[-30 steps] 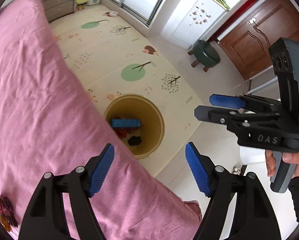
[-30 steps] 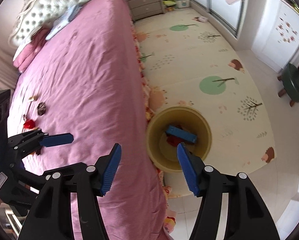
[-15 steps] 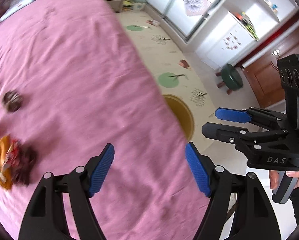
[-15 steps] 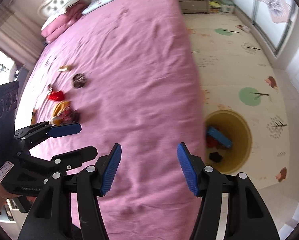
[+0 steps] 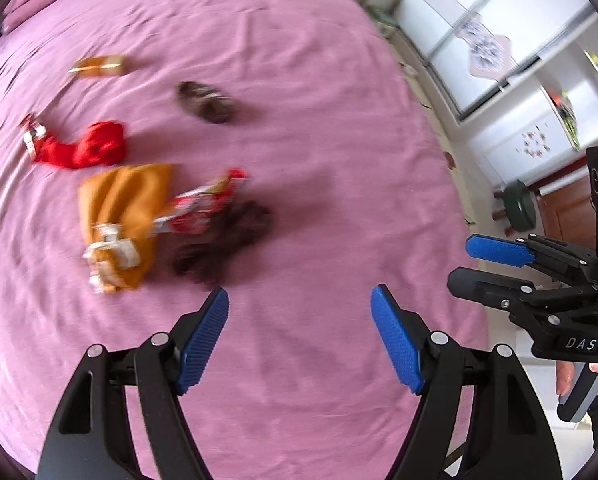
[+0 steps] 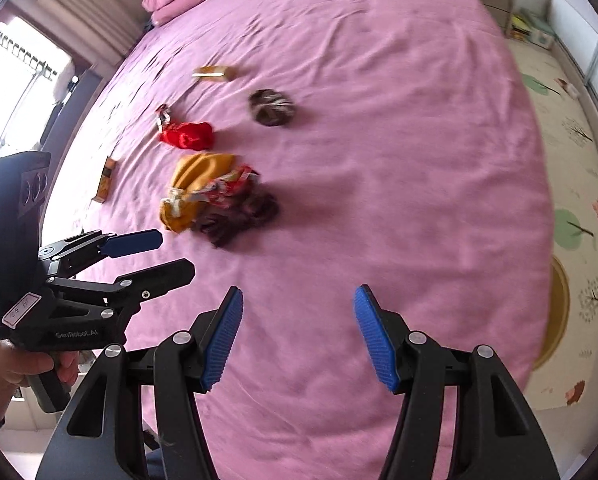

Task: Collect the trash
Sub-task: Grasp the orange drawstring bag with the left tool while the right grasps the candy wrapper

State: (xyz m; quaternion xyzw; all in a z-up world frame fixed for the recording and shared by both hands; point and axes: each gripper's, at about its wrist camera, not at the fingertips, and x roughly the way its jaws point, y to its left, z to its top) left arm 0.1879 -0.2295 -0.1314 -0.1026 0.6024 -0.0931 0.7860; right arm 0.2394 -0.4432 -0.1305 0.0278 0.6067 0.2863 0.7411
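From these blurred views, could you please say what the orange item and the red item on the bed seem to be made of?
Orange item: probably soft matte cloth or thin bag, since it lies folded and slumped. Red item: looks like crumpled fabric or soft plastic, bunched with no clear sheen. Blur leaves both open.

Both the left gripper (image 5: 299, 336) and right gripper (image 6: 298, 336) point steeply downward, jaws apart and empty.
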